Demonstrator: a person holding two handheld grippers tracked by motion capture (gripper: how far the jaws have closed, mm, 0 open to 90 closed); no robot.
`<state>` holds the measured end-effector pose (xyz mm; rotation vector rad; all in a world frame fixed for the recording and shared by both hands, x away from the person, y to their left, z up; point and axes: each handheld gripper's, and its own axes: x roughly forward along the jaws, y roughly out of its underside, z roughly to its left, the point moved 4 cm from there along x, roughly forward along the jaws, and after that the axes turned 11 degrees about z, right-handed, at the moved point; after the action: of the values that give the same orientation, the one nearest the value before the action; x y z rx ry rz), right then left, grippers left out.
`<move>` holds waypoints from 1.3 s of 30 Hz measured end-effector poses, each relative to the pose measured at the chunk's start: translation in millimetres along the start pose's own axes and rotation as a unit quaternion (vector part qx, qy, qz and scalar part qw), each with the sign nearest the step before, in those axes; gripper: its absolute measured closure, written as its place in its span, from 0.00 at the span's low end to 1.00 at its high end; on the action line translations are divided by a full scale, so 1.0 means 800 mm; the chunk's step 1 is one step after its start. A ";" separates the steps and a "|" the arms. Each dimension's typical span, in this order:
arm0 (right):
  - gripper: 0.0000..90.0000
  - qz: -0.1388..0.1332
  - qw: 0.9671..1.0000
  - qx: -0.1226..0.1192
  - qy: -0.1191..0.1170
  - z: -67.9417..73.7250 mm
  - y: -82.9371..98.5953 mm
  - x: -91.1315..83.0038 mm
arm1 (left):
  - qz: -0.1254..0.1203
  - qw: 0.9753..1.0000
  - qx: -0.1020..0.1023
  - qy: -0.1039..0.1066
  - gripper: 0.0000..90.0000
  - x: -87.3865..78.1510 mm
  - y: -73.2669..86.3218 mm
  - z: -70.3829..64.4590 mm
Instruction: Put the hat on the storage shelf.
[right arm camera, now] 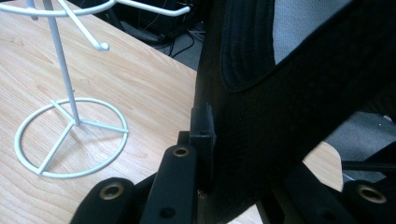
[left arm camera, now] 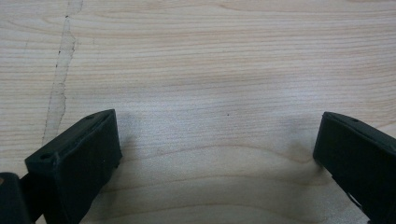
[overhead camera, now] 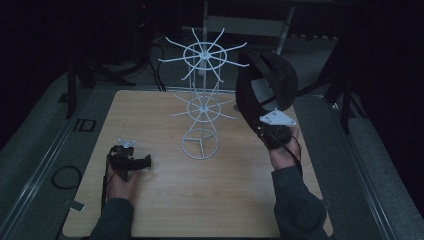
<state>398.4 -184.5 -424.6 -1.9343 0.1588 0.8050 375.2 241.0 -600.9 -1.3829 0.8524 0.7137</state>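
A white wire stand (overhead camera: pixel 202 107) with two tiers of spoke arms rises from a ring base (right arm camera: pixel 70 135) at the table's middle. My right gripper (overhead camera: pixel 272 131) is raised to the stand's right and shut on a black cap (overhead camera: pixel 267 80). The cap hangs upward beside the upper spokes. In the right gripper view the cap (right arm camera: pixel 280 93) covers one jaw, and the gripper (right arm camera: pixel 233 140) pinches its fabric edge. My left gripper (overhead camera: pixel 145 161) rests low on the table at the front left, open. Between its fingers (left arm camera: pixel 88 140) my left gripper (left arm camera: pixel 219 126) holds nothing but bare wood.
The wooden table (overhead camera: pixel 200 195) has a pale scratch mark (left arm camera: pixel 60 79) in its surface near the left gripper. Dark floor, cables (overhead camera: pixel 65 176) and stand legs surround the table; a metal frame (overhead camera: pixel 250 25) stands behind it.
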 end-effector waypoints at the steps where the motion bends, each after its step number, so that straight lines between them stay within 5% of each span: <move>1: 0.91 0.000 1.000 -0.002 0.001 0.000 -0.001 0.000 | 0.000 1.000 0.000 0.000 0.01 0.000 0.000 0.000; 39: 0.91 -0.014 1.000 -0.007 0.009 -0.006 -0.019 -0.006 | 0.000 1.000 -0.001 0.000 0.01 0.000 0.000 0.000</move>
<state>403.8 -181.8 -408.8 -1.9532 0.1386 0.7720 375.2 240.9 -601.0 -1.3847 0.8522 0.7142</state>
